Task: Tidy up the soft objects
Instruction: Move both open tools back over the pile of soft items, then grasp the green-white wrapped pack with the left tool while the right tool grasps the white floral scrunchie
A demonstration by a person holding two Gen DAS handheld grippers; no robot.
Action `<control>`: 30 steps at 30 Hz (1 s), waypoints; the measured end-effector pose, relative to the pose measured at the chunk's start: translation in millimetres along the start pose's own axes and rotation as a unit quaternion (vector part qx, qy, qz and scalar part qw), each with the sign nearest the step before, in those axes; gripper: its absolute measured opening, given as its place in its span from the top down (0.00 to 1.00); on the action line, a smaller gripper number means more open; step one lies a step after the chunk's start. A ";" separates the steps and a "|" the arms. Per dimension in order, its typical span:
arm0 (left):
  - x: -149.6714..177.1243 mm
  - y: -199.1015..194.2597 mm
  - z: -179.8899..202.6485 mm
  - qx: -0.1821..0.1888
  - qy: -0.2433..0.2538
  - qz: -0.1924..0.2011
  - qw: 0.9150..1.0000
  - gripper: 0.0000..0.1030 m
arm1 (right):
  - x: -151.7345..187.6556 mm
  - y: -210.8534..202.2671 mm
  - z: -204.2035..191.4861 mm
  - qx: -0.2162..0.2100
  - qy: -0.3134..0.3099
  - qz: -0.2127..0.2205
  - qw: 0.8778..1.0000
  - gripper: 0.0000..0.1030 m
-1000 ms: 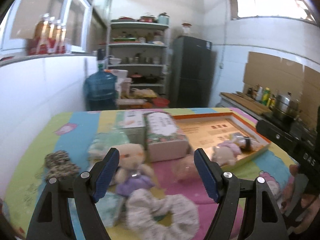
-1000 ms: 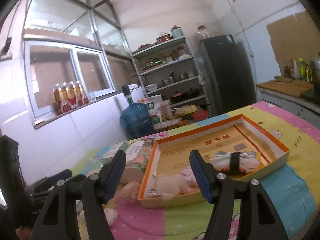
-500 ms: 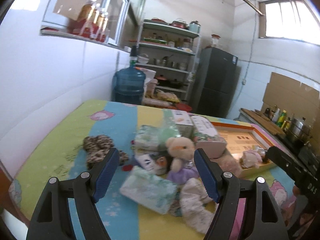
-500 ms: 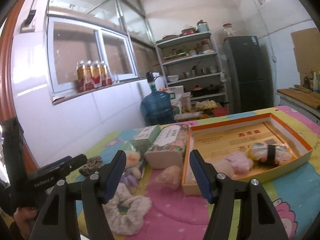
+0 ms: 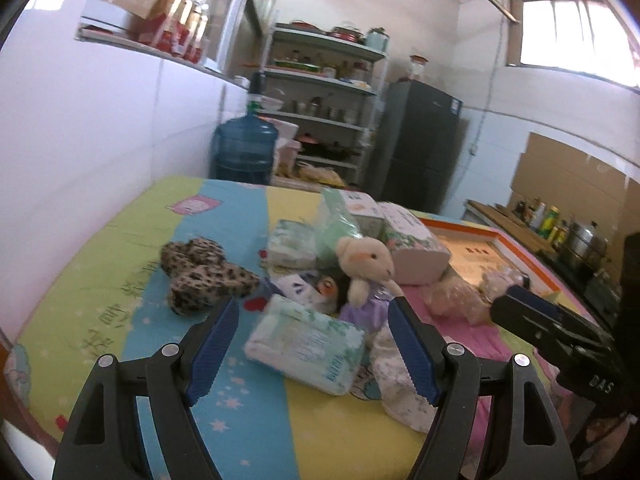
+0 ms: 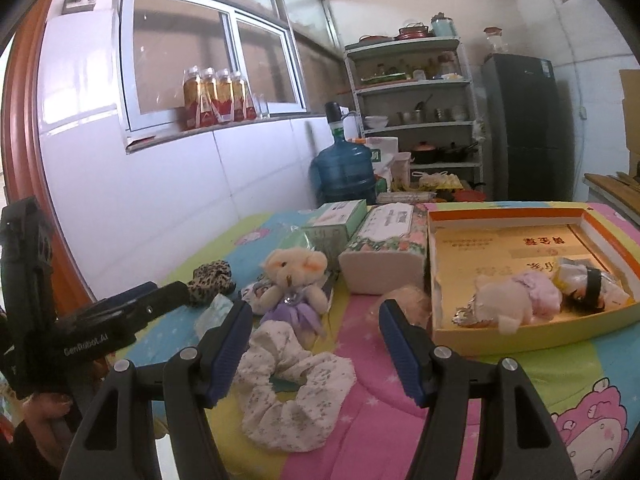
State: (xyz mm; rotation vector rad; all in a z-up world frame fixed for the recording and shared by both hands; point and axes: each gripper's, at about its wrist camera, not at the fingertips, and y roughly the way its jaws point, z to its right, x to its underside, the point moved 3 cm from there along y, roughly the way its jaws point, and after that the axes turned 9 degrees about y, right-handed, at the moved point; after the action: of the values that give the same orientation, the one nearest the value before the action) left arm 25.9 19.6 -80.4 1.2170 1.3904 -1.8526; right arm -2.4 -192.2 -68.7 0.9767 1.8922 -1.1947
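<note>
Between open right gripper (image 6: 314,330) jaws, scrunchie (image 6: 294,392)

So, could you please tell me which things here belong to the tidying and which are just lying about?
Job: teddy, white scrunchie, leopard scrunchie, tissue pack, tray.
Lying about: water jug, bottles, fridge, shelf.

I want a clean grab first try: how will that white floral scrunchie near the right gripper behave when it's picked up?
The white floral scrunchie looks like gathered fabric, so it will probably be floppy and sag. It likely weighs little. Lying flat, it shouldn't roll, but a pinch may catch only one fold. The right gripper stands open above it.
</note>
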 end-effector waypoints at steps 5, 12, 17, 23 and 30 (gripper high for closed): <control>5.0 8.5 5.0 0.020 0.006 -0.012 1.000 0.24 | 0.6 2.4 -1.9 0.010 -0.011 0.005 1.000 0.30; 14.1 20.5 -0.5 0.031 -0.003 -0.031 0.999 0.24 | 4.6 10.9 -0.7 0.003 -0.004 -0.016 1.000 0.16; 19.0 22.2 -9.1 0.025 -0.028 -0.040 0.998 0.24 | 5.2 14.5 -1.9 -0.007 0.000 -0.023 1.000 0.16; 31.7 26.6 -13.2 0.008 -0.043 -0.056 0.998 0.24 | 14.5 24.2 -1.7 -0.020 -0.001 -0.048 0.999 0.16; 40.6 31.9 -13.2 0.009 -0.067 -0.065 0.996 0.24 | 26.4 32.9 1.2 -0.025 -0.008 -0.079 0.997 0.16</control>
State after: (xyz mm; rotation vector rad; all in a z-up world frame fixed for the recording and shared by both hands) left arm 37.8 25.4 -132.1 1.0113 1.4104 -2.0006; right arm 13.4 -177.5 -104.9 0.8002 2.0065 -1.2341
